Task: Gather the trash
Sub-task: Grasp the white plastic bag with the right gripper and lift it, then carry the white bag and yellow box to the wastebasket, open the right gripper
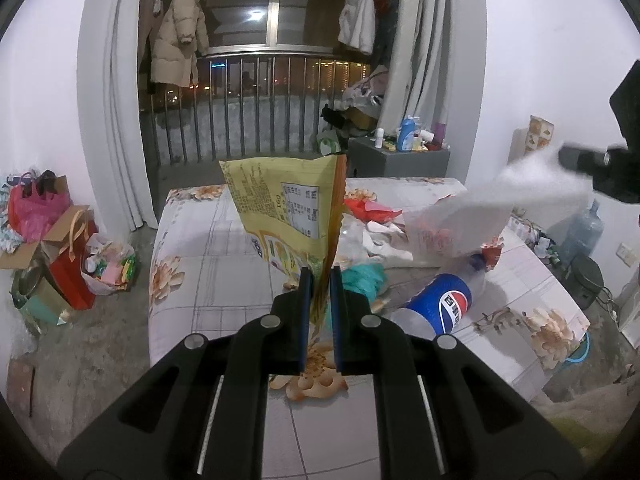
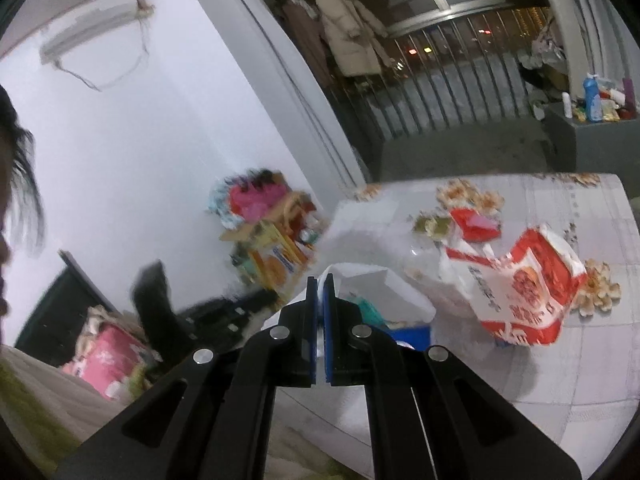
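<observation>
My left gripper (image 1: 320, 270) is shut on a yellow snack wrapper (image 1: 288, 208) and holds it upright above the table (image 1: 208, 248). My right gripper (image 2: 320, 278) is shut on the rim of a white and red plastic bag (image 2: 520, 292), lifting it over the table (image 2: 560, 368). In the left wrist view the same bag (image 1: 460, 216) hangs blurred at the right from the right gripper (image 1: 576, 158). A Pepsi bottle (image 1: 440, 304), a red wrapper (image 1: 368, 208), white paper and a teal cloth (image 1: 364, 276) lie on the table.
The table has a floral cloth. Bags and boxes (image 1: 60, 248) crowd the floor at the left. A grey cabinet (image 1: 400, 156) with bottles stands behind the table. A water jug (image 1: 580, 232) is at the right. A balcony railing (image 1: 248, 120) is beyond.
</observation>
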Tool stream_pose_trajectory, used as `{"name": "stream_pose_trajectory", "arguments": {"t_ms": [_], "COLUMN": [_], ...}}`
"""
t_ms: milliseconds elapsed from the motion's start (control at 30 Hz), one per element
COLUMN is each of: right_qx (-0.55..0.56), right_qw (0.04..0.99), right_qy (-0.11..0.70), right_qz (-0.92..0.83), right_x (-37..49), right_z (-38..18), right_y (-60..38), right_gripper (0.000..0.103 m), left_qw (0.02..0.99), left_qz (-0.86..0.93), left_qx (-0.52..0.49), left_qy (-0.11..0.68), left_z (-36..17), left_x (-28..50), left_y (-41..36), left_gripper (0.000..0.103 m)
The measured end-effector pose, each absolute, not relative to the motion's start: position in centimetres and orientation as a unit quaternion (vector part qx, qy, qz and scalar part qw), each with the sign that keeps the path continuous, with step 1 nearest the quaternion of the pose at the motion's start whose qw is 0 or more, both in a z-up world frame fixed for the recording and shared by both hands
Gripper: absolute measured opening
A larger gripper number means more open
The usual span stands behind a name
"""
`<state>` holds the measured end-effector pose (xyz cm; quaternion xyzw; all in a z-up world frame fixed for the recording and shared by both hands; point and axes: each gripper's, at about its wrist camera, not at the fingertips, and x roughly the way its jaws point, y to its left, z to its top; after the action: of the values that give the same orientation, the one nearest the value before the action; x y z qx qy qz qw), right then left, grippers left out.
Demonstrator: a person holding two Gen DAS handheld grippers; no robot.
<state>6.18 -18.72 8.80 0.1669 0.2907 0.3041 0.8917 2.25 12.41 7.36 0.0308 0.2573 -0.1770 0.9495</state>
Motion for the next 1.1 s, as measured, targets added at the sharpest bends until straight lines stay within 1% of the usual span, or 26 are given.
{"name": "stream_pose_trajectory", "arguments": {"t_ms": [333, 533, 600, 700, 800, 833, 900, 1000, 1100], "right_qx": [0.286, 0.327, 0.337, 0.321, 0.275, 0.243, 0.206, 0.217, 0.229], "right_qw": [0.844, 0.815, 0.817, 0.844, 0.869, 0.878, 0.882, 0.877, 0.884], "right_qy": [0.22, 0.209, 0.224, 0.279, 0.363, 0.39, 0.416, 0.422, 0.395], "right_qz": [0.398, 0.429, 0.412, 0.326, 0.193, 0.134, 0.075, 0.077, 0.1], "right_x": [5.8, 6.1, 6.8, 8.2, 9.9, 10.3, 10.7, 10.8, 10.3], "right_z": [10.9, 10.5, 9.5, 7.1, 3.5, 2.1, 0.5, -0.5, 0.5], "right_y": [-22.5, -23.6, -23.9, -24.3, -24.8, -25.0, -25.1, -25.5, -26.0], "right_gripper": [0.003, 0.003, 0.003, 0.003, 0.003, 0.003, 0.003, 0.003, 0.003], "left_qw": [0.95, 0.949, 0.948, 0.947, 0.946, 0.945, 0.945, 0.944, 0.944], "left_qz": [-0.186, -0.192, -0.195, -0.197, -0.199, -0.199, -0.199, -0.199, -0.199], "left_qx": [0.028, 0.025, 0.025, 0.026, 0.026, 0.026, 0.026, 0.028, 0.031], "left_qy": [0.251, 0.25, 0.251, 0.252, 0.255, 0.257, 0.259, 0.261, 0.261], "left_z": [7.7, 7.7, 7.6, 7.4, 7.2, 7.1, 6.9, 6.9, 6.8], "left_x": [2.0, 2.1, 2.1, 2.1, 2.2, 2.2, 2.4, 2.6, 2.6], "left_y": [12.1, 11.8, 11.6, 11.4, 11.3, 11.2, 11.2, 11.1, 11.0], "left_gripper": [0.007, 0.007, 0.007, 0.007, 0.007, 0.007, 0.007, 0.007, 0.007]}}
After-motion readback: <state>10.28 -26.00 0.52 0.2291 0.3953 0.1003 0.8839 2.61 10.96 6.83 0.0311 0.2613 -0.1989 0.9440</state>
